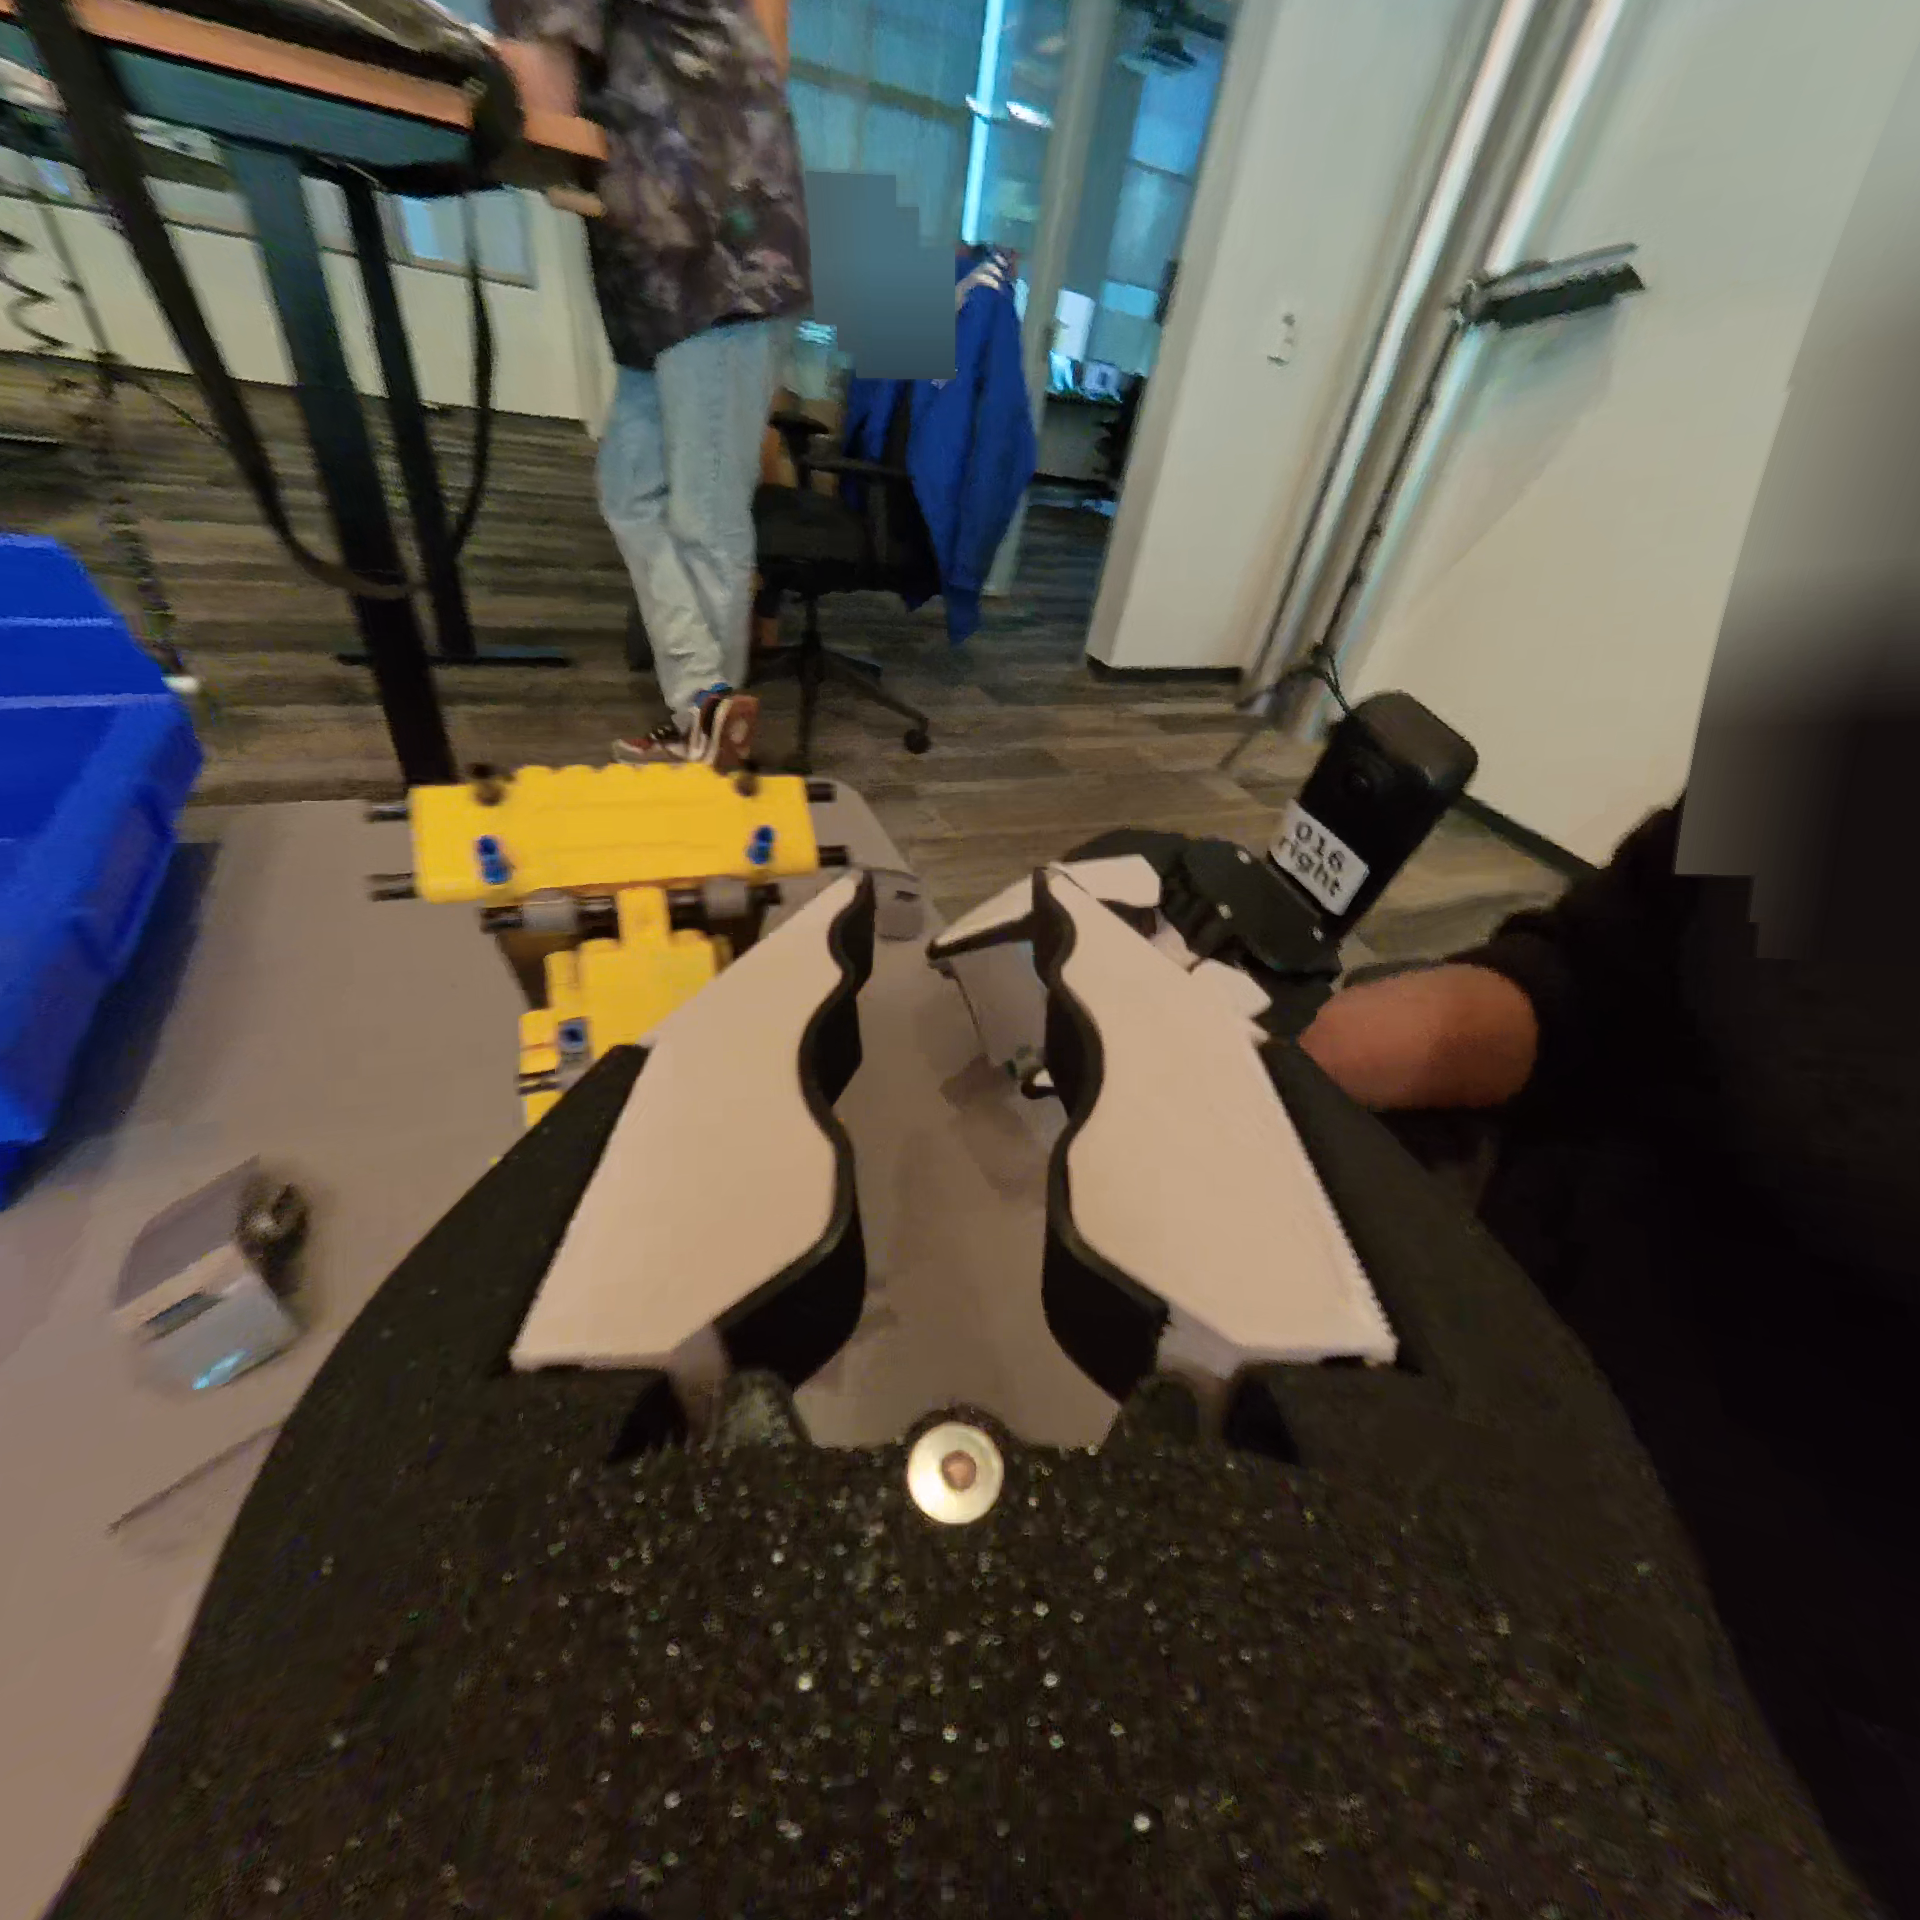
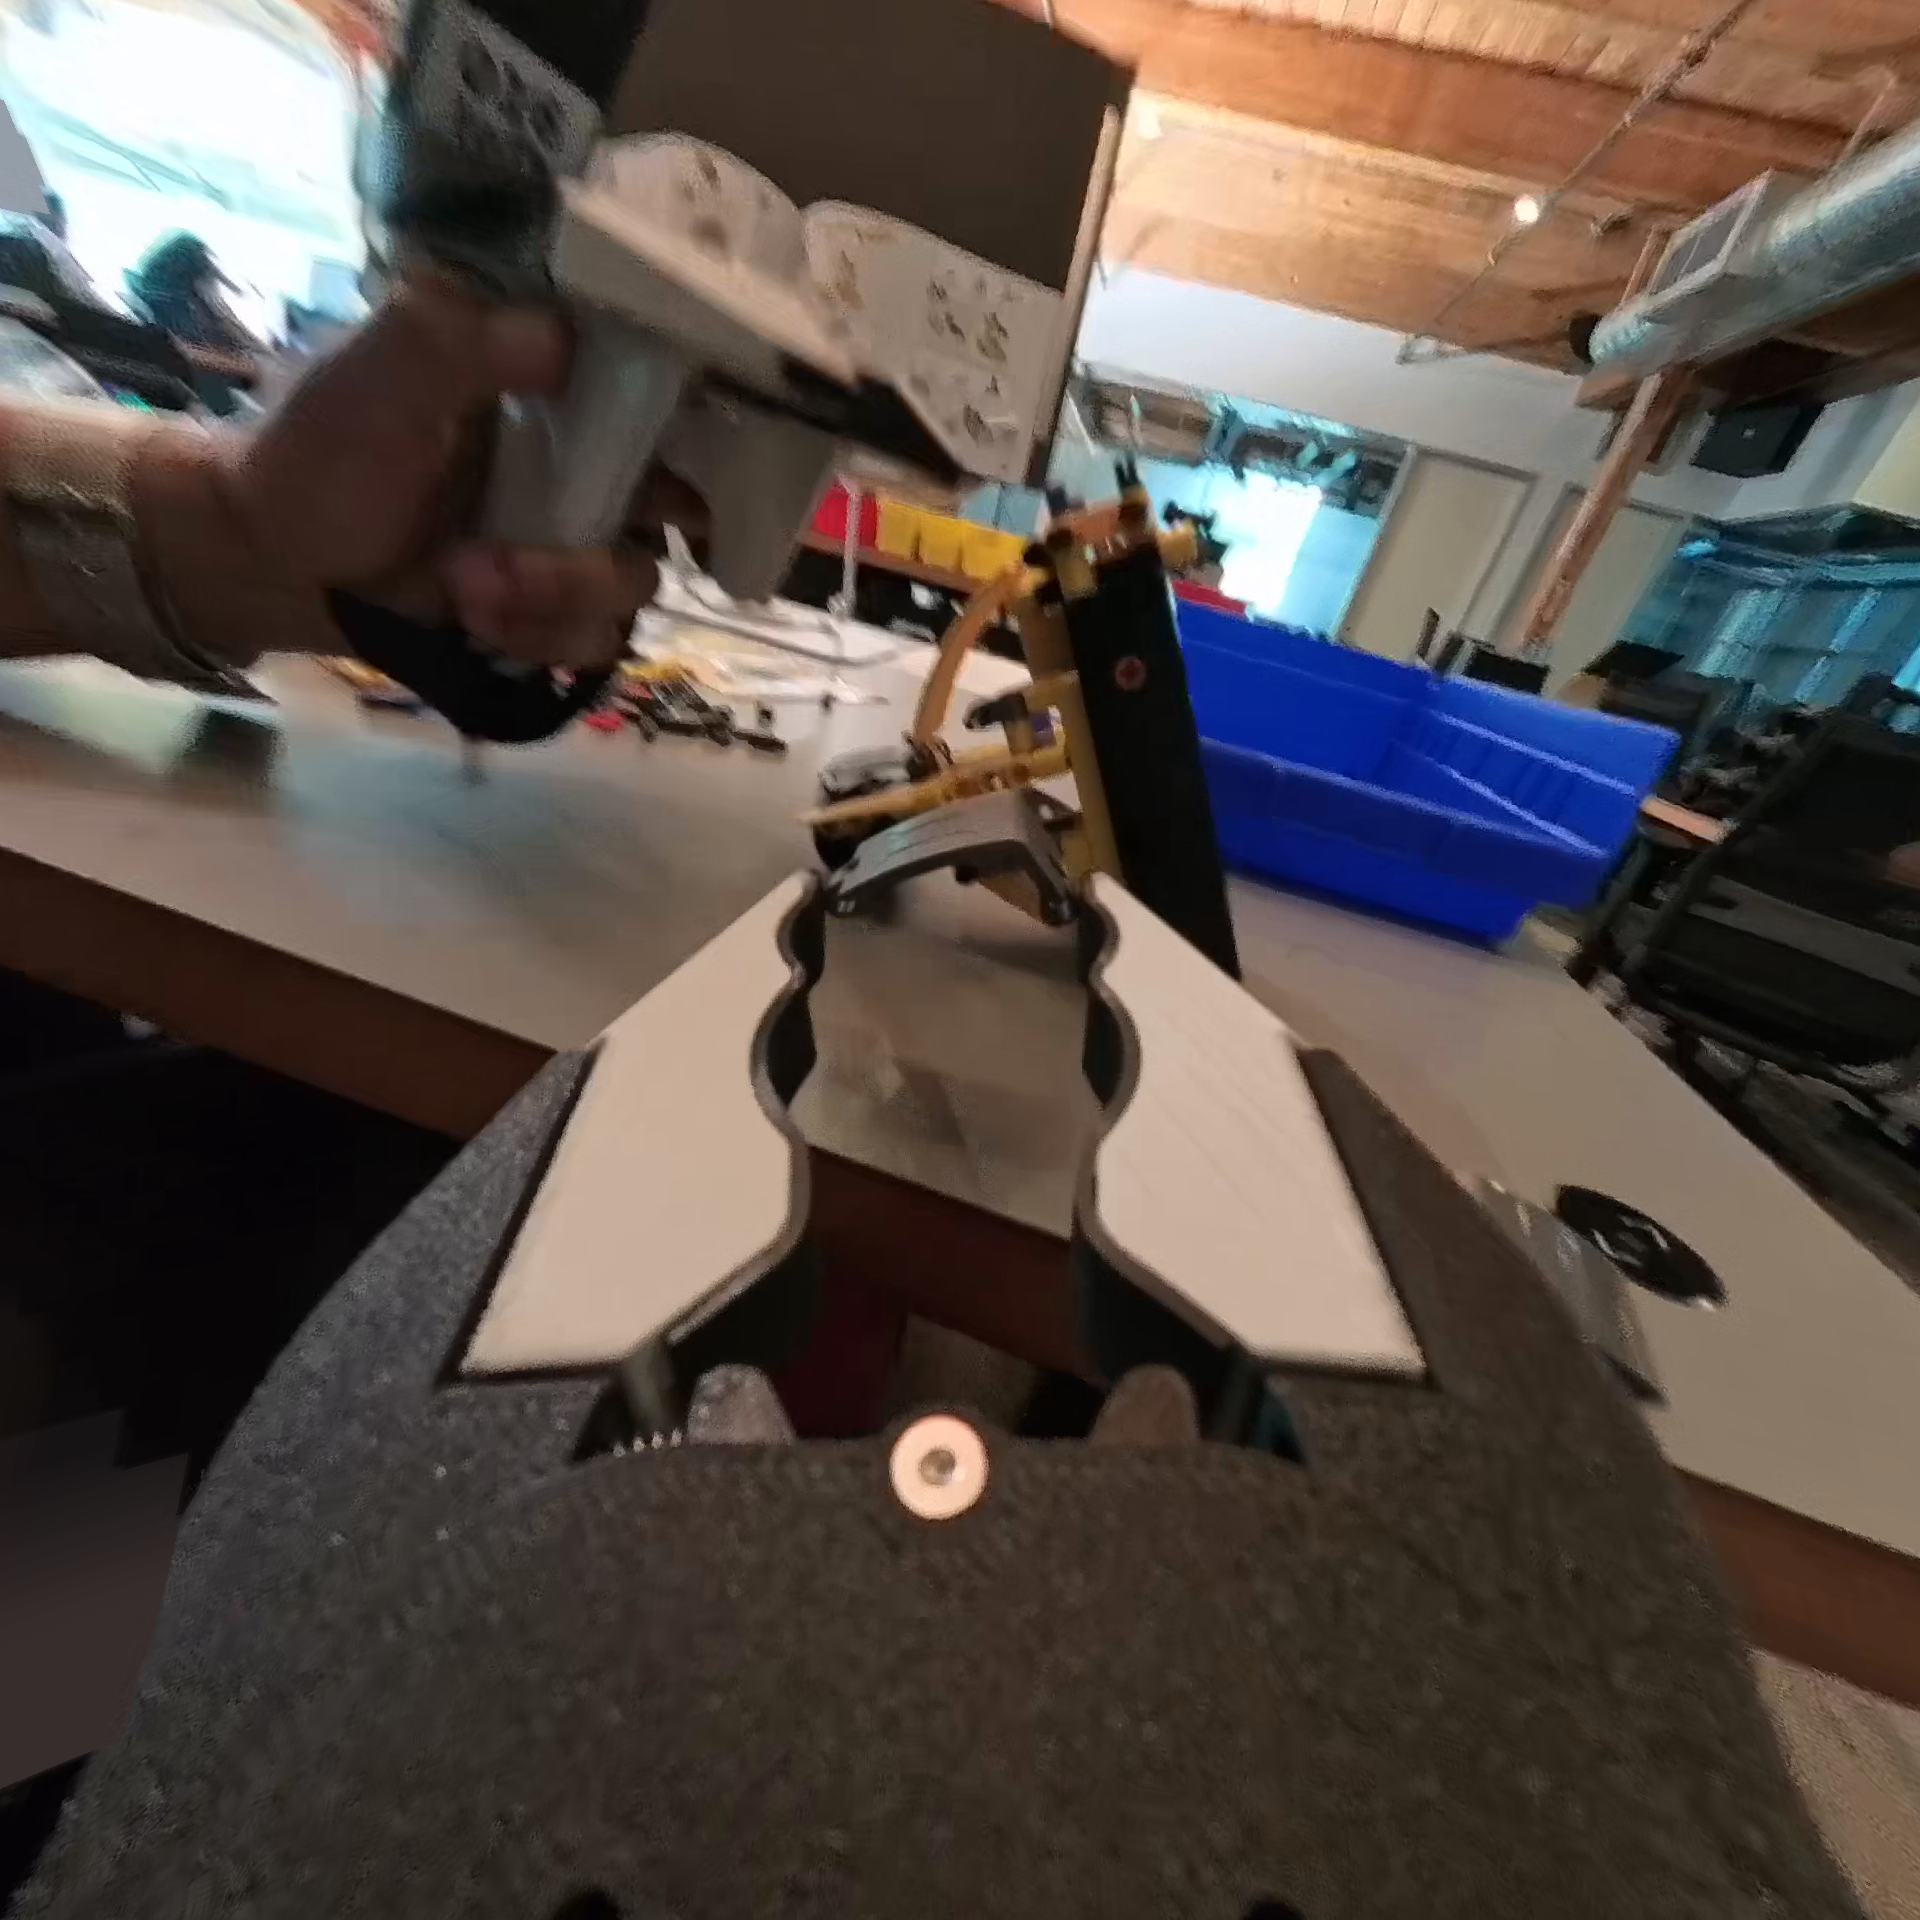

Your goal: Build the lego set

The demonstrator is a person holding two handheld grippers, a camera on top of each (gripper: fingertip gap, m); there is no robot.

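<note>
Both grippers empty over grey table, yellow brick model ahead

Left gripper (image 1: 951,894): jaws parted, nothing between them, hovering over the grey table (image 1: 312,1039); yellow brick model (image 1: 613,831) just ahead-left, blue bin (image 1: 73,831) at far left, small grey block (image 1: 208,1288) near. Right gripper (image 2: 951,894): jaws apart, empty, tips just short of the model's (yellow-and-black) frame (image 2: 1039,748) standing near the table edge; blue bin (image 2: 1403,769) beyond; person's hand (image 2: 364,520) grips the other gripper's handle, upper left
</note>
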